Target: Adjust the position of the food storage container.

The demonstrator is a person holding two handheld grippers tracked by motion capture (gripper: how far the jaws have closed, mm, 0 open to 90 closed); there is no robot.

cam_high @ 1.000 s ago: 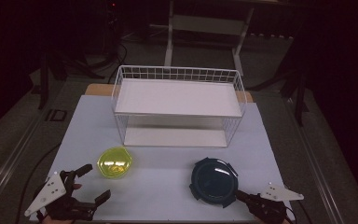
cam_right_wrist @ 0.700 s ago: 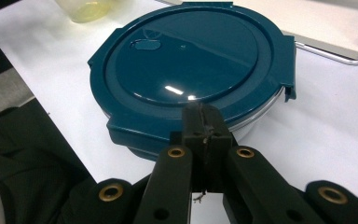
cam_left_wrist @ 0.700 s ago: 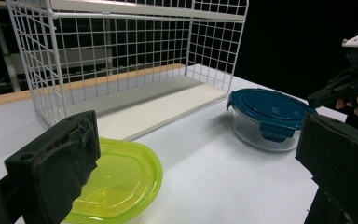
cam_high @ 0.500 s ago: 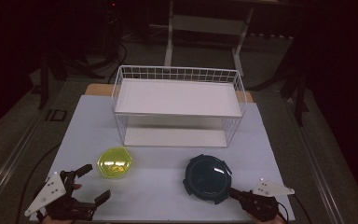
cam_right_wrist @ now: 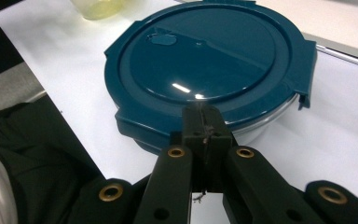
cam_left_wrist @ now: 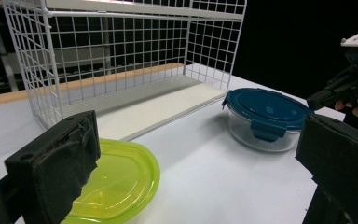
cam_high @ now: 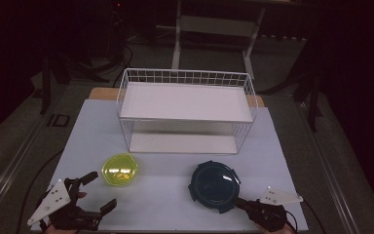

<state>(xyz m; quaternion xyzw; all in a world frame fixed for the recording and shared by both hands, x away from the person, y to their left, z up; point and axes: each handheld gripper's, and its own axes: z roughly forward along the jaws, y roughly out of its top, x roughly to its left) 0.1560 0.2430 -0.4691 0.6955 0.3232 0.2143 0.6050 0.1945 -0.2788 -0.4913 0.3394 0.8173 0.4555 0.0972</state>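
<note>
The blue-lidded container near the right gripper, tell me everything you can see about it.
The round container has a clear, glass-like bowl and a glossy dark blue plastic lid with clip tabs folded down around the rim, so it looks sealed. It stands upright on the white table, in front of the wire rack. The right gripper, jaws shut, meets the lid's near edge.

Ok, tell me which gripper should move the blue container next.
Right. The right gripper, jaws shut, sits at the blue container rim; the left gripper, open, is nearer the yellow lid.
</note>
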